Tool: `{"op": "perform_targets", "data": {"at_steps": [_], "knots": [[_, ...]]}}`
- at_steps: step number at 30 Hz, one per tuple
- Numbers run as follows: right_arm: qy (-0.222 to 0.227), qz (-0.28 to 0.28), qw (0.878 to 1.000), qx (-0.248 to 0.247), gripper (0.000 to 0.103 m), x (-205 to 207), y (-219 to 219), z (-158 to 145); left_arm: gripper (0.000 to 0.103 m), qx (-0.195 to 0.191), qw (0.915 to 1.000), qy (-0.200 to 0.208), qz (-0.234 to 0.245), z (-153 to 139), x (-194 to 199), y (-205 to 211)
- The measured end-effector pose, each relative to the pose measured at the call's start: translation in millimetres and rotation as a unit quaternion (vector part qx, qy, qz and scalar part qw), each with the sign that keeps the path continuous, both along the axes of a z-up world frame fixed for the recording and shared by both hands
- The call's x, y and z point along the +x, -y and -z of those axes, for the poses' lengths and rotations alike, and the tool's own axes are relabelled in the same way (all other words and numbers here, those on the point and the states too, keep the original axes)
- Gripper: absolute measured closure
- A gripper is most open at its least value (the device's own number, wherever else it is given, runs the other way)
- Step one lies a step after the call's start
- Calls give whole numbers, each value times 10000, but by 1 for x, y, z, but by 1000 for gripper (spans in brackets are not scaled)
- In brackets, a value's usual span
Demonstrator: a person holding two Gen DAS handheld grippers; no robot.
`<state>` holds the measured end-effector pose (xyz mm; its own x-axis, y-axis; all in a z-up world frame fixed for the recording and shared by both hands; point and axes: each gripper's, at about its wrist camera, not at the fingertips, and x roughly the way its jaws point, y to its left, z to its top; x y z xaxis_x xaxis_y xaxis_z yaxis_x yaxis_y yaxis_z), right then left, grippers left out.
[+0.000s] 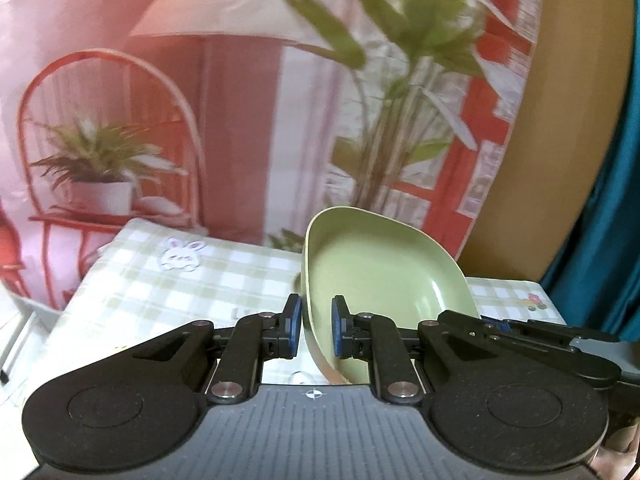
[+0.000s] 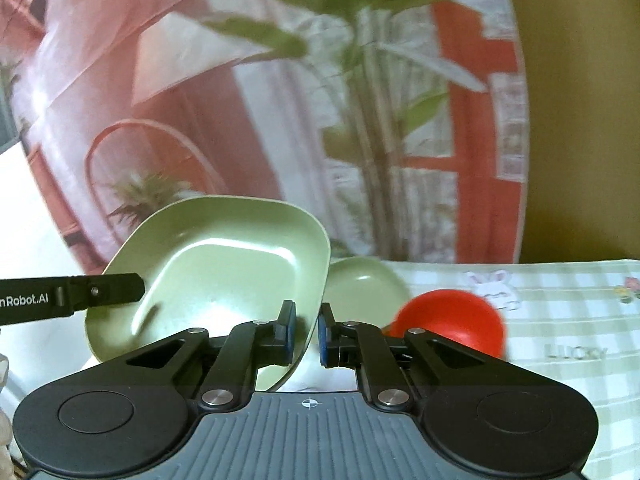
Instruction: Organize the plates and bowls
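Green plate [image 1: 384,276]: lifted off the tabletop [image 2: 560,320], carried between both hands.
Left gripper [image 1: 316,330]: clamped on its near-left rim.
Right gripper [image 2: 306,332]: clamped on its opposite rim.
Bowls: red bowl [image 2: 452,320] and small green bowl [image 2: 360,284] lie right of the plate.

The big green plate [image 2: 208,264] is square with round corners and a raised edge. It is up in the air and tipped, with its shiny inside showing. Behind it, a small green bowl [image 2: 362,284] sits on the checked cloth. A red bowl [image 2: 448,320] sits just beside the small green one, nearer to us. Both look blurry.
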<state>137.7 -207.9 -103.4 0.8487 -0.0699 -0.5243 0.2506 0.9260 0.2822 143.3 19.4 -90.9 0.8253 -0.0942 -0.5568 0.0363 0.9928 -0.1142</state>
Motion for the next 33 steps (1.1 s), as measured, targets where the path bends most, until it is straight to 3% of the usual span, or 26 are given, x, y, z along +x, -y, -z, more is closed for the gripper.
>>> {"op": "perform_targets", "data": {"at_steps": [11,22,33], "knots": [[-341,-558,9979,12,93,14,-46,18,87,-110,9985,-412,-328,27,-23,-47],[-622,-793,9947,208,90,-6,-61,54,87,-154,9952,-946,-223,74,-38,-59],[-880,-1040,9904,253,89,-12,-71,70,87,-245,9925,-1153,-309,94,-53,-63]]}}
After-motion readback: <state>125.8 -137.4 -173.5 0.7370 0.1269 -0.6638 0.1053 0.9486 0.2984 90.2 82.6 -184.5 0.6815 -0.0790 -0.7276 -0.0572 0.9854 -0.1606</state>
